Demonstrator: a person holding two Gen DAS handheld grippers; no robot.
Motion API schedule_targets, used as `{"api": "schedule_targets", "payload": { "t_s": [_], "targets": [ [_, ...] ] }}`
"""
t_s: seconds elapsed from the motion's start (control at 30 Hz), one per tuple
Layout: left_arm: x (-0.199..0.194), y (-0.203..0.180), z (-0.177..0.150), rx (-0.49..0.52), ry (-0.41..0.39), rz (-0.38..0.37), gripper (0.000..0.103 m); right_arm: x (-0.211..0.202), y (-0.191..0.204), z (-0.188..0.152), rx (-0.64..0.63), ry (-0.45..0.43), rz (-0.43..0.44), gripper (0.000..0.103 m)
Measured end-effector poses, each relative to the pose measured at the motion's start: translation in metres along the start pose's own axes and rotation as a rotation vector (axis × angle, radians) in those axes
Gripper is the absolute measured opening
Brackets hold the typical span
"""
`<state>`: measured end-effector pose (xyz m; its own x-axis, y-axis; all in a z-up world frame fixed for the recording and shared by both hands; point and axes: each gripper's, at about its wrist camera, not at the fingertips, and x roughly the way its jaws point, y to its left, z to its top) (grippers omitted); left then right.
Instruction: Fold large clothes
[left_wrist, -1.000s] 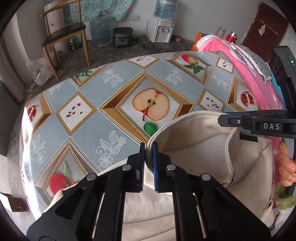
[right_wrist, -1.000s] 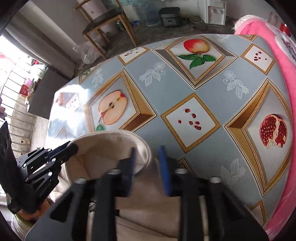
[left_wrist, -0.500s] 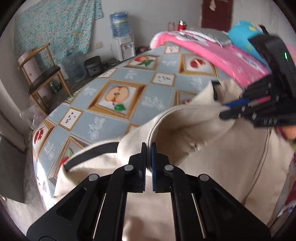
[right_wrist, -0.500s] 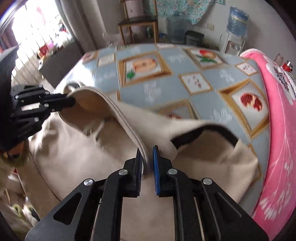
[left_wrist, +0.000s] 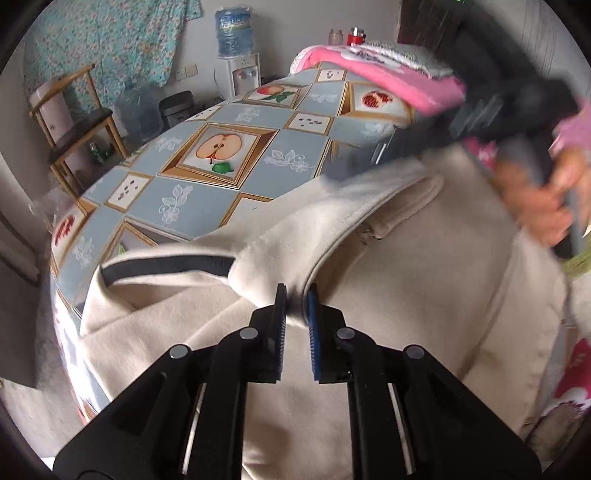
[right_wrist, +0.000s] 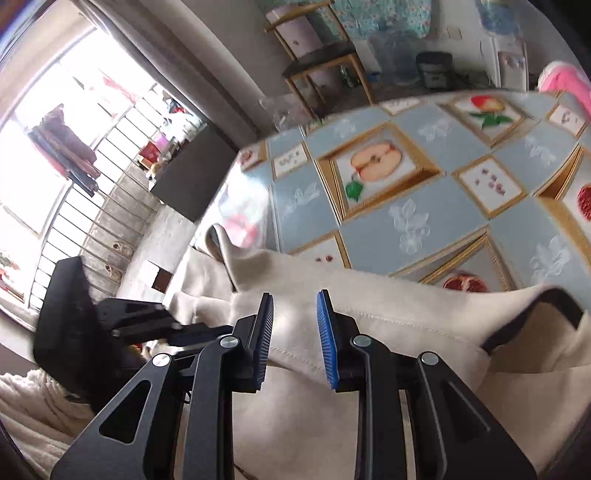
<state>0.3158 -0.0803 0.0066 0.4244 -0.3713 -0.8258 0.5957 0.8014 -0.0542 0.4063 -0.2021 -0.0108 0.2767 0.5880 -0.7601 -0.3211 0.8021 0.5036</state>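
Lying across the near part of a table (left_wrist: 192, 206) covered in a blue fruit-print cloth, a large cream garment (left_wrist: 406, 295) spreads toward the cameras, its collar edge raised and a dark-trimmed sleeve opening (left_wrist: 166, 264) to the left in the left wrist view. Left gripper (left_wrist: 294, 302): jaws slightly apart, a fold of the cream collar sitting between the two pads; whether the pads press the cloth cannot be told, as a gap shows on either side of the fold. Right gripper (right_wrist: 294, 314): jaws spread wide, the stitched edge of the garment (right_wrist: 369, 317) running across between and under them, neither pad seen touching it. In the left wrist view the right gripper (left_wrist: 480, 122) appears blurred at upper right above the far end of the collar, held by a hand (left_wrist: 535, 199). In the right wrist view the left gripper (right_wrist: 207, 330) shows at lower left, its tips at the cream cloth. Pink bedding (left_wrist: 388, 74) lies along the table's far right side. Beyond the table: wooden chair (left_wrist: 74, 122), water dispenser (left_wrist: 238, 55) against the wall, barred window (right_wrist: 74, 177) to the left of the room.
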Motion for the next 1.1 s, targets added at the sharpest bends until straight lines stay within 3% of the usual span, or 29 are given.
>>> {"api": "schedule_targets", "payload": {
  "t_s": [0.07,0.2,0.33,0.4,0.5,0.57,0.7,1.1],
  "targets": [
    [-0.012,0.012,-0.003,-0.079,-0.02,-0.068,0.018,0.011,-0.002,-0.011,0.007,0.022,0.002,0.024],
    [-0.016,0.04,-0.003,-0.28,-0.039,-0.207,0.044,0.004,0.001,-0.027,0.004,0.028,0.009,0.024],
    [0.015,0.069,0.005,-0.503,0.026,-0.288,0.046,-0.014,-0.006,-0.035,0.049,0.026,-0.001,0.024],
    [0.032,0.081,0.005,-0.598,0.049,-0.298,0.046,-0.036,-0.016,-0.039,0.1,-0.031,0.023,0.027],
    [0.046,0.092,0.0,-0.702,0.066,-0.348,0.044,-0.075,-0.037,-0.044,0.211,-0.142,0.065,0.043],
    [0.049,0.091,-0.002,-0.716,0.079,-0.352,0.039,-0.085,-0.057,-0.046,0.301,-0.166,0.062,0.046],
    [0.05,0.088,-0.004,-0.708,0.098,-0.354,0.03,-0.07,-0.091,-0.051,0.454,-0.108,0.031,0.046],
    [0.054,0.086,-0.002,-0.692,0.138,-0.357,0.029,-0.07,-0.116,-0.062,0.58,-0.112,0.039,0.044]
  ]
}}
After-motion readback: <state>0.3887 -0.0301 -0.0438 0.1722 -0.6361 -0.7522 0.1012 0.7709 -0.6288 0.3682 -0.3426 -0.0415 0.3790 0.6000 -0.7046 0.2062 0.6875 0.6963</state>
